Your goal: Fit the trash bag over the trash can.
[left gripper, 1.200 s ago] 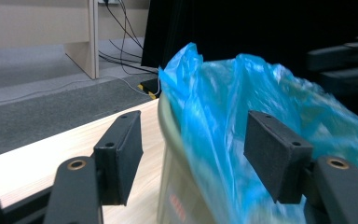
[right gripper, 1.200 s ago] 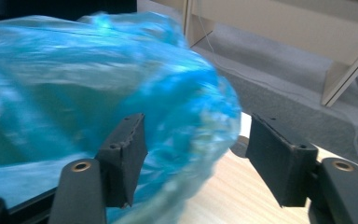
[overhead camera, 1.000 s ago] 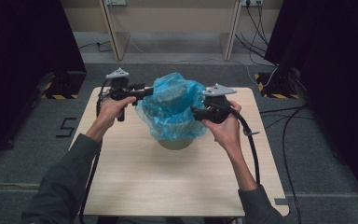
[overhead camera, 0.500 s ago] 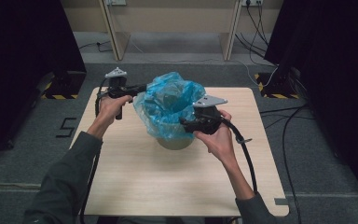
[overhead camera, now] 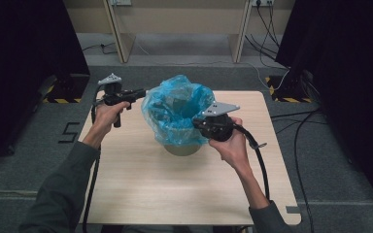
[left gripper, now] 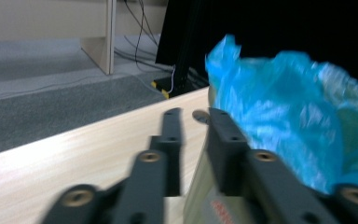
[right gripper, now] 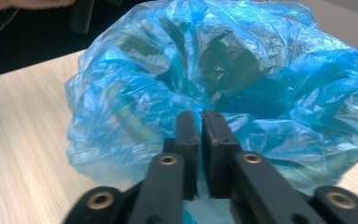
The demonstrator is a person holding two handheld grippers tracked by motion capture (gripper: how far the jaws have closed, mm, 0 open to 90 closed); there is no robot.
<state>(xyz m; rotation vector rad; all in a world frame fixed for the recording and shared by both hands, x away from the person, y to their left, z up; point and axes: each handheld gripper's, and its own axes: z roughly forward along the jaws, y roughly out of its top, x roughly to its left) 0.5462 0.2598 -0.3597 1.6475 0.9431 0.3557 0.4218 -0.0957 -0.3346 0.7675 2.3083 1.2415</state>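
While the right gripper (right gripper: 200, 119) pinches the soft, light bag (overhead camera: 175, 114) at its rim, the left gripper (left gripper: 193, 116) stands narrowly parted, empty.

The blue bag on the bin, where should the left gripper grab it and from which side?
Take the loose plastic edge of the blue bag on its left side, coming in level from the left over the table. There the film stands up crumpled above the bin, so the left gripper can pinch it.

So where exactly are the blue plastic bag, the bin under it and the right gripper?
blue plastic bag (overhead camera: 175, 114): high view, crumpled near wall.
bin (overhead camera: 182, 149): high view, base showing below the bag.
right gripper (right gripper: 200, 123): right gripper view, between its jaw tips.
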